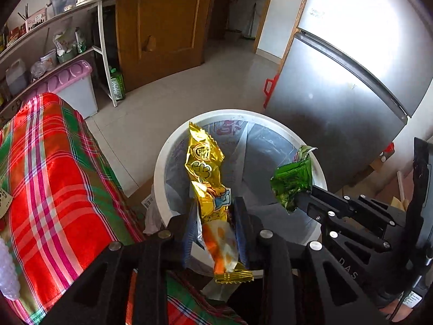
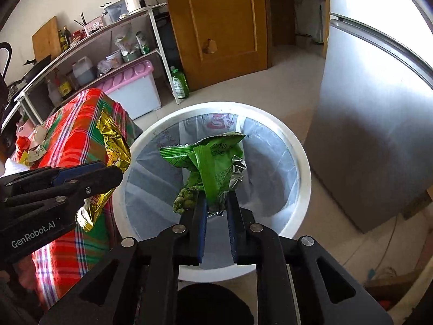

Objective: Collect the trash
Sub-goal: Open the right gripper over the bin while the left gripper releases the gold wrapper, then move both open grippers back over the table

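Note:
A white round bin (image 1: 162, 168) lined with a grey bag stands on the floor below both grippers. A long gold snack wrapper (image 1: 205, 162) stands up between the fingers of my left gripper (image 1: 216, 203), over the bin's near edge. The jaws are slightly apart and the pads do not clearly press it. My right gripper (image 2: 216, 195) is over the bin (image 2: 303, 162) with a crumpled green wrapper (image 2: 213, 159) between its parted blue pads, with gaps showing beside it. Each wrist view shows the other gripper: the right one (image 1: 297, 197) and the left one (image 2: 119, 172).
A table under a red and green plaid cloth (image 1: 54, 176) stands left of the bin, with more scraps (image 2: 32, 146) at its far end. A silver fridge (image 1: 338, 94) is close on the right. Behind are shelves, a pink-lidded box (image 1: 73, 81), a green bottle (image 1: 117, 85) and a wooden door.

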Action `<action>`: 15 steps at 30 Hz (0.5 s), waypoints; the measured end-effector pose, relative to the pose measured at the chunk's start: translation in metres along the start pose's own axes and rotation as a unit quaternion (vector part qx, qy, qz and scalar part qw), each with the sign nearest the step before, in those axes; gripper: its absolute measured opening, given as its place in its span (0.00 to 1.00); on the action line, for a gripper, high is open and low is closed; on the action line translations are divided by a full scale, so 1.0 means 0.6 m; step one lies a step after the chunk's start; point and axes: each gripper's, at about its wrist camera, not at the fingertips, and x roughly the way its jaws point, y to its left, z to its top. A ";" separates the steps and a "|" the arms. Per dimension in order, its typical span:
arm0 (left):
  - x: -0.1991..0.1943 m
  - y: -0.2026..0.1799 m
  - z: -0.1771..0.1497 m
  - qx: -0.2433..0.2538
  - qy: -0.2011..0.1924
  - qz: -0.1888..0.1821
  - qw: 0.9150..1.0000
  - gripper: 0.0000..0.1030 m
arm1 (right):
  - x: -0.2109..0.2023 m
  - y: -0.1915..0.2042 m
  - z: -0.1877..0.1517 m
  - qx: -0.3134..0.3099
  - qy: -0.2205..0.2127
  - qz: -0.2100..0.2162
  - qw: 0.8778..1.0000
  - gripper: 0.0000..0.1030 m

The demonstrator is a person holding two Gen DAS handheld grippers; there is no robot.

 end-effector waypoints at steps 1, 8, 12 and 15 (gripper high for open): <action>0.000 0.000 0.000 0.000 -0.001 0.002 1.000 0.38 | 0.002 0.000 0.000 -0.002 0.000 -0.002 1.000 0.21; -0.005 0.005 -0.001 -0.009 -0.002 0.009 1.000 0.56 | 0.006 -0.010 -0.002 0.007 0.004 -0.009 1.000 0.43; -0.020 0.017 -0.003 -0.018 -0.010 0.019 1.000 0.61 | -0.005 -0.014 -0.005 0.012 -0.002 -0.014 1.000 0.43; -0.043 0.032 -0.008 -0.031 -0.022 0.024 0.999 0.65 | -0.020 -0.010 -0.007 0.014 -0.015 -0.013 1.000 0.43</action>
